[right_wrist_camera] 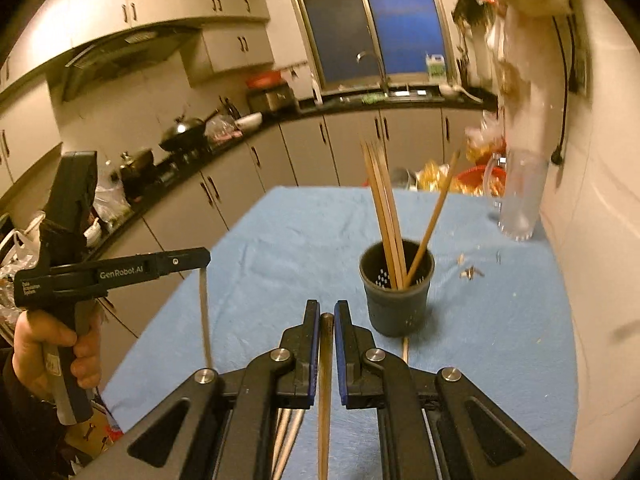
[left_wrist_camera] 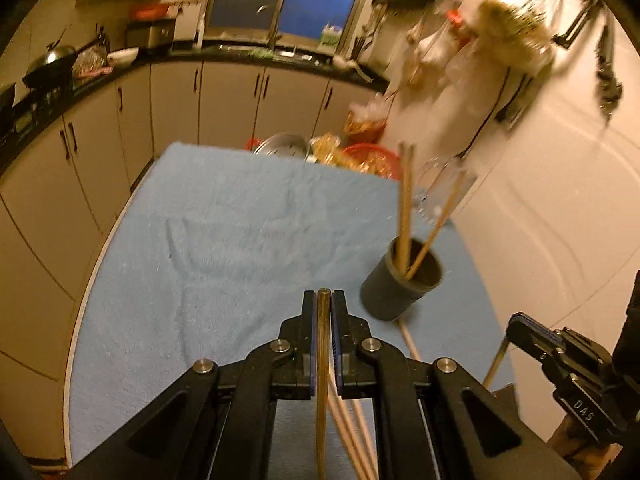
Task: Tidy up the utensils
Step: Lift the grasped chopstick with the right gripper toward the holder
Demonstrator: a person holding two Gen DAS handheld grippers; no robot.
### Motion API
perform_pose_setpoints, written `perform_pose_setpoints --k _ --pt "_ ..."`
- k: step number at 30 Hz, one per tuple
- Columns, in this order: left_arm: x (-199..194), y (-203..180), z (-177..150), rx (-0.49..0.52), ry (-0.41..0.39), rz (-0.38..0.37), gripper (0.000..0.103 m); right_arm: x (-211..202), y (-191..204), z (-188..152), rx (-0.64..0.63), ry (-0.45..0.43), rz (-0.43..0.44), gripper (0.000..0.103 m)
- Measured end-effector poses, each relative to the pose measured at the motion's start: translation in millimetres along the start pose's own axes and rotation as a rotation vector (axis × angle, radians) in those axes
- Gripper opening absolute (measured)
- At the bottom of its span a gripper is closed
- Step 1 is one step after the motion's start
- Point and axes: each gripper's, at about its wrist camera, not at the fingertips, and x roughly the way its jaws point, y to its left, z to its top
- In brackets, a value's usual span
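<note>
A dark round holder (left_wrist_camera: 402,282) (right_wrist_camera: 396,288) stands on the blue cloth (left_wrist_camera: 240,232) toward the right, with three wooden chopsticks (right_wrist_camera: 386,208) upright in it. My left gripper (left_wrist_camera: 323,294) is shut on one chopstick (left_wrist_camera: 321,380) that hangs down from its pads, above the cloth and left of the holder. My right gripper (right_wrist_camera: 327,306) is shut on another chopstick (right_wrist_camera: 325,400), just in front of the holder. Each gripper shows in the other's view (left_wrist_camera: 514,326) (right_wrist_camera: 204,258) with its stick hanging. Loose chopsticks (left_wrist_camera: 352,432) lie on the cloth below.
A clear glass jug (right_wrist_camera: 518,200) stands at the far right by the white wall, with crumbs (right_wrist_camera: 472,273) near it. Bowls and a red basin (left_wrist_camera: 372,156) sit past the table's far edge. Cabinets (left_wrist_camera: 100,128) run along the left. A hand (right_wrist_camera: 52,348) holds the left gripper.
</note>
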Motion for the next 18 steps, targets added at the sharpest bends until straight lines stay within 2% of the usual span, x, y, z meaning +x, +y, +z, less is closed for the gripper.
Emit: perform_pose_setpoints --k 5,18 --pt "-27 -11 -3 0.024 -0.029 -0.018 0.006 -24 10 5 -0.023 -0.045 -0.001 0.008" --pt "-49 -23 11 0.033 -0.09 -0.038 0.006 -54 21 25 -0.046 -0.121 -0.014 0.008"
